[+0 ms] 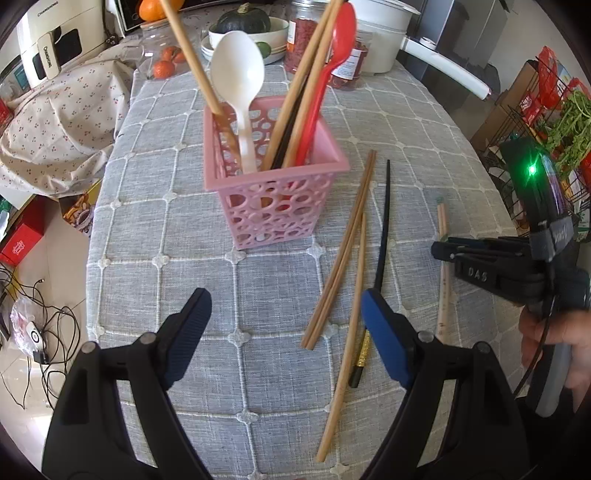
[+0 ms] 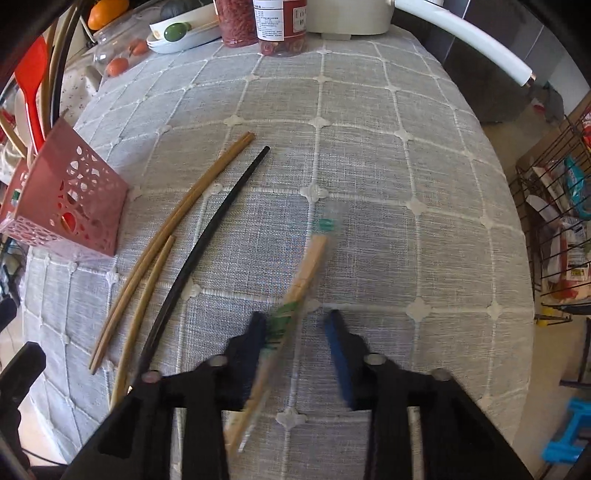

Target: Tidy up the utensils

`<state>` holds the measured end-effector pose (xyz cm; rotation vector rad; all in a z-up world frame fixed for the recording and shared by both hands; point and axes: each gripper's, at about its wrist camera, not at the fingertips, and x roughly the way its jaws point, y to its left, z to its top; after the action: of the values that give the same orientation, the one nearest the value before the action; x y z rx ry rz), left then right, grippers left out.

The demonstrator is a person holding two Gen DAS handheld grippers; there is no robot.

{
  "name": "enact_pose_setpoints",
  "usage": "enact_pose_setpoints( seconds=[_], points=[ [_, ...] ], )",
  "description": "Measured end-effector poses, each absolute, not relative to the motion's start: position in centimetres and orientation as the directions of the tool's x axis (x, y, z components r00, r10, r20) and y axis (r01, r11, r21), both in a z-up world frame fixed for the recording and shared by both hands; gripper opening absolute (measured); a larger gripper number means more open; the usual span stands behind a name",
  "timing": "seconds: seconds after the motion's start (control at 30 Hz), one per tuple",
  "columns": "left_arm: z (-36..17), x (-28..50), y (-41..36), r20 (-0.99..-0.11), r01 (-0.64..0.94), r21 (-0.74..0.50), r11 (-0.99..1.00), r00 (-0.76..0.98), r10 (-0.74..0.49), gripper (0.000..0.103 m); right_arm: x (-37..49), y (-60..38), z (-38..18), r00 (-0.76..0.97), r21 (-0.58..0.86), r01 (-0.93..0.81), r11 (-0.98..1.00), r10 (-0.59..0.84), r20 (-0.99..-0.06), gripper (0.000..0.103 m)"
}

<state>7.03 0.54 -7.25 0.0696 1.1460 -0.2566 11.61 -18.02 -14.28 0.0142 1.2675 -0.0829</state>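
Observation:
A pink perforated utensil holder [image 1: 275,192] stands mid-table with a white spoon [image 1: 238,74], a red spoon [image 1: 332,62] and several chopsticks in it; it also shows in the right wrist view [image 2: 70,195]. Loose wooden chopsticks [image 1: 343,254] and a black chopstick [image 1: 384,229] lie right of it. My left gripper [image 1: 284,332] is open and empty, in front of the holder. My right gripper [image 2: 297,343] is open around a wrapped pair of chopsticks [image 2: 295,291] that lies between its fingers, blurred. The right gripper shows in the left wrist view [image 1: 443,254].
The table has a grey checked cloth [image 2: 369,184]. At the back stand jars [image 2: 258,18], a bowl with a squash [image 1: 247,26], oranges [image 1: 164,64] and a white pot [image 1: 384,33]. A wire rack [image 2: 554,221] stands to the right of the table.

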Motion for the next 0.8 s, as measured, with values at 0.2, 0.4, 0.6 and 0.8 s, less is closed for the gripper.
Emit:
enact_pose_setpoints(
  seconds=[0.2,0.4,0.6,0.8],
  points=[
    [-6.6,6.9,-1.7,-0.901,0.304,-0.064,0.95,0.391,-0.186,0.083,10.6,-21.2,-13.3,0.321,0.049,0.086,0.995,0.019,-0.947,0.005],
    [-6.1,6.8,-5.8,-0.897,0.388,-0.058,0.92,0.385,-0.219,0.083,8.1,-23.8,-11.2,0.375,0.085,0.084,0.993,0.047,-0.926,0.005],
    [-6.0,8.4,-9.9,-0.889,0.456,-0.004,0.89,0.406,-0.212,0.073,6.1,-27.4,-10.0,0.396,0.144,0.089,0.986,0.097,-0.913,0.005],
    [-7.5,12.4,-12.3,-0.917,0.44,-0.022,0.898,0.348,-0.194,0.029,5.9,-28.9,-9.5,0.405,0.184,0.096,0.978,0.13,-0.905,0.005]
  ],
)
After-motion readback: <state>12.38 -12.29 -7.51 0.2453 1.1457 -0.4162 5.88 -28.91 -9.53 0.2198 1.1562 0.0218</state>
